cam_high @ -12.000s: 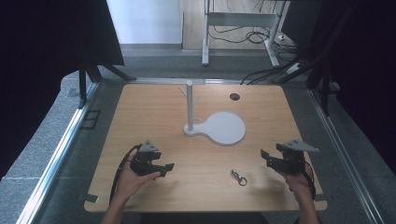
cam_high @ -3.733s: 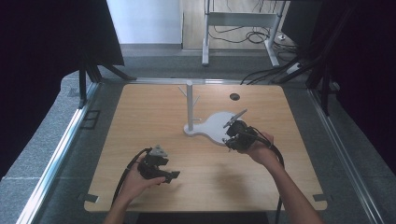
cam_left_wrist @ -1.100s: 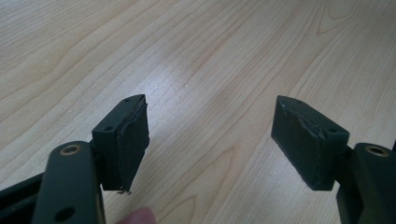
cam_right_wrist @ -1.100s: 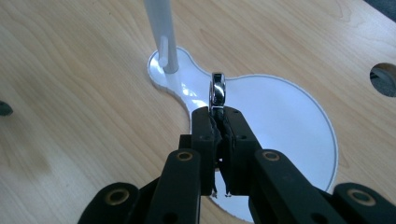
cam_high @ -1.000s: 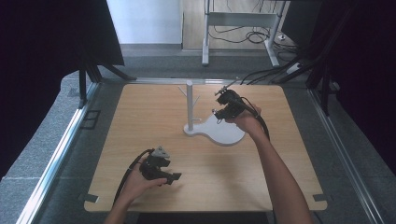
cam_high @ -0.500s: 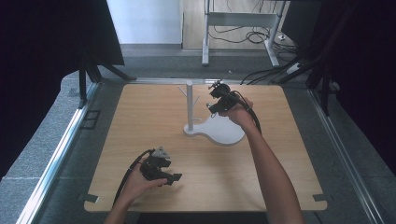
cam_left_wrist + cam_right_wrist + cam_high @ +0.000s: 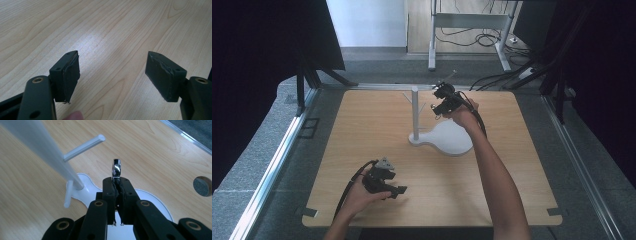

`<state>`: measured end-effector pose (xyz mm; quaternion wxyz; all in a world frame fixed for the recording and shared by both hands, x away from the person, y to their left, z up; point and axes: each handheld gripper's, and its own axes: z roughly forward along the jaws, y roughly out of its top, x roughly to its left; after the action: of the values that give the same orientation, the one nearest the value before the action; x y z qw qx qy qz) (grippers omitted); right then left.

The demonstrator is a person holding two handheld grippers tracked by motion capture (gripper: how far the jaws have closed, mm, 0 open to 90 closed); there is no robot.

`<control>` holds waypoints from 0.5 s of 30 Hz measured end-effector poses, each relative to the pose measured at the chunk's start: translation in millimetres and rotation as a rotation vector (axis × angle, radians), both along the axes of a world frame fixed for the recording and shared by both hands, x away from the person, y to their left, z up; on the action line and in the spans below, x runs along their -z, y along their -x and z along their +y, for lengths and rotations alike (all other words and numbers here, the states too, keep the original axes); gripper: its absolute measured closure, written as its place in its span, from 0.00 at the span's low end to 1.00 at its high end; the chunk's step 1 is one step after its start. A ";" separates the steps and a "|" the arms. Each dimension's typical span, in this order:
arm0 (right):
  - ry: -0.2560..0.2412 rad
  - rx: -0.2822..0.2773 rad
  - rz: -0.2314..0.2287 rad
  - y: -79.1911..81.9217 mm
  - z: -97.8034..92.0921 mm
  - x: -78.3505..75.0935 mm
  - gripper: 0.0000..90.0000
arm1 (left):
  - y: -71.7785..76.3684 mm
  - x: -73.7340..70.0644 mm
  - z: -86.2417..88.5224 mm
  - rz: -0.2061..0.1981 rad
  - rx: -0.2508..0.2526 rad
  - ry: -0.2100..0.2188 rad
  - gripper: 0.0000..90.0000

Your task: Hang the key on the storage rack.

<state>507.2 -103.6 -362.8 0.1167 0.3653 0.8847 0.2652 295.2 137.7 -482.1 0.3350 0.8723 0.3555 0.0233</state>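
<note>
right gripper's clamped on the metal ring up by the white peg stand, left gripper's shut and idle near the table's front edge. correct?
Not quite: the left gripper is open, not shut. The left gripper view shows its jaws wide apart over bare table, holding nothing. The rest stands: the right gripper is clamped on the metal ring beside the white peg stand, and the left sits near the table's front edge.

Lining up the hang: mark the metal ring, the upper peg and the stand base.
metal ring (image 7: 116, 168): right gripper view, its shiny loop.
upper peg (image 7: 85, 144): right gripper view, mid-shaft.
stand base (image 7: 454, 140): high view, bare white plate.
</note>
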 end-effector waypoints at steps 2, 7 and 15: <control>0.000 0.002 -0.002 -3.4 0.7 0.2 0.94 | -0.1 0.2 -0.1 0.002 0.001 0.000 0.31; 0.002 0.004 -0.011 -10.5 3.5 -2.2 0.94 | -0.6 0.9 0.1 0.004 0.002 -0.001 0.31; 0.019 0.006 -0.016 -14.9 8.6 -5.0 0.94 | 0.3 1.9 -2.8 0.008 0.005 -0.003 0.31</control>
<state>522.1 -95.0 -357.8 0.1278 0.3646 0.8852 0.2593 294.9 134.9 -484.0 0.3324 0.8737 0.3547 0.0192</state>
